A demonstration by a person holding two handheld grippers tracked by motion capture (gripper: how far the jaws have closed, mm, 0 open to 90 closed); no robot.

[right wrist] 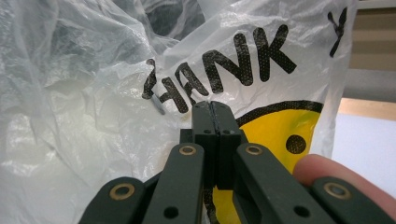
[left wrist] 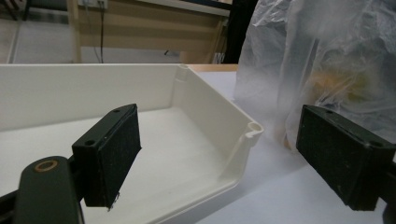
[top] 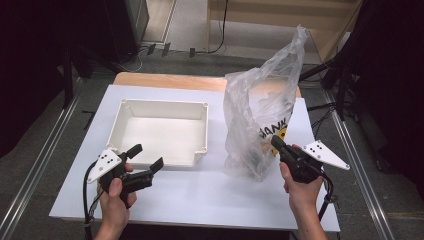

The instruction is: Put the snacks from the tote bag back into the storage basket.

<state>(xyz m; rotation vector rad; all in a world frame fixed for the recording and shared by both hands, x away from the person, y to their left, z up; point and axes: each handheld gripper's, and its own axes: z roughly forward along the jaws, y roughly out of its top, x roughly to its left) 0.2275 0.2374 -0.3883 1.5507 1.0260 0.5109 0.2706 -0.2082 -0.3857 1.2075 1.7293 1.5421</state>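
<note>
high view: the white table point(top: 200, 200) fills the middle of the frame, with an open white bin point(top: 162, 132) left of centre and a crumpled clear plastic bag point(top: 260, 115) standing right of centre. at lower left the left gripper point(top: 148, 156) hangs with jaws spread just beside the bin's near rim. at lower right the right gripper point(top: 274, 140) has its jaws pressed together against the bag's printed side; whether film is pinched, i cannot tell.
</note>
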